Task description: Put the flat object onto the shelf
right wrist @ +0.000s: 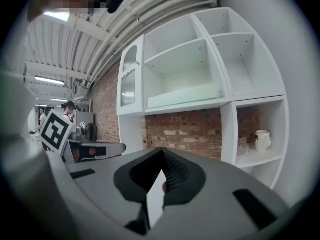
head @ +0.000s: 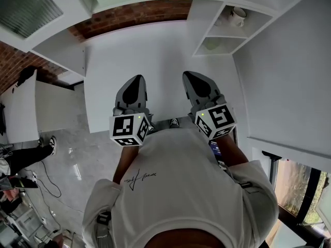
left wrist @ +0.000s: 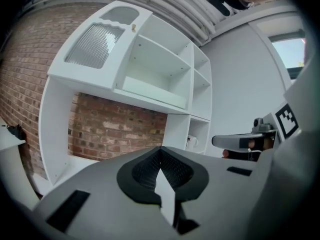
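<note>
Two grippers, jaws pinched together on nothing: left gripper (head: 136, 80), right gripper (head: 190, 76); pale green flat board (right wrist: 185, 95) lies on shelf (right wrist: 200, 105).

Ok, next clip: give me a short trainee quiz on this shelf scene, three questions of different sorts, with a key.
1. True or false: the pale green flat board already lies on a shelf of the white shelf unit.
2. Where does the white mug stand? A: in an open compartment on the unit's right side. B: on the floor. C: beside the board.
3. Fill in: the jaws of the left gripper and the right gripper are both ____.
Key: 1 true; 2 A; 3 shut.
</note>
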A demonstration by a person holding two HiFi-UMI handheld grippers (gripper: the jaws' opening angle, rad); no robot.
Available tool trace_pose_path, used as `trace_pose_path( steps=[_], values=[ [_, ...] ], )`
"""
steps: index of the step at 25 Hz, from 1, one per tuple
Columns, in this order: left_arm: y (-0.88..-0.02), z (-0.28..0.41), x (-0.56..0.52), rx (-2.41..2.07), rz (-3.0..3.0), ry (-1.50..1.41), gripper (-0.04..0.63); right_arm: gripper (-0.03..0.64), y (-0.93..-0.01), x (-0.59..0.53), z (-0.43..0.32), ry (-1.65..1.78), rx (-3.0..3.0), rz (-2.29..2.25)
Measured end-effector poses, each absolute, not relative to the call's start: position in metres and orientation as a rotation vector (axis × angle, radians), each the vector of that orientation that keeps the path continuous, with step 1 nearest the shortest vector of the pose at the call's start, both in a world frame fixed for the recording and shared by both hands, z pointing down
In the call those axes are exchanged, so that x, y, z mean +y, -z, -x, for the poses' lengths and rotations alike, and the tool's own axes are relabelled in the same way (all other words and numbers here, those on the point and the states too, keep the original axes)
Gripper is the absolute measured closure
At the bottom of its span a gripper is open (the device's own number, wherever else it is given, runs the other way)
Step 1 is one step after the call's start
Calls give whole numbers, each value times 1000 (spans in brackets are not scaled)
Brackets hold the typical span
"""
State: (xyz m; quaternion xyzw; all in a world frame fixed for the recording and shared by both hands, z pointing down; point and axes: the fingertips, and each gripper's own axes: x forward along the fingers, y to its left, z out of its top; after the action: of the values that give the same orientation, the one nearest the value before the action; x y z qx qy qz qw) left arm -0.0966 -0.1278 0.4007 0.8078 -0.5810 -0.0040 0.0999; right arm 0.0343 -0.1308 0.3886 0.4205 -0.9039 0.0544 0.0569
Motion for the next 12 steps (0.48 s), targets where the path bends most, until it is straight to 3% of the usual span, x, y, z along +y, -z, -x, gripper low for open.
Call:
trace_pose_path(
  steps=[12],
  values=[
    [-381,101,-112,-1786,-2413,66,583,591,-373,-108,-43,-190,-2806,-1196]
  ],
)
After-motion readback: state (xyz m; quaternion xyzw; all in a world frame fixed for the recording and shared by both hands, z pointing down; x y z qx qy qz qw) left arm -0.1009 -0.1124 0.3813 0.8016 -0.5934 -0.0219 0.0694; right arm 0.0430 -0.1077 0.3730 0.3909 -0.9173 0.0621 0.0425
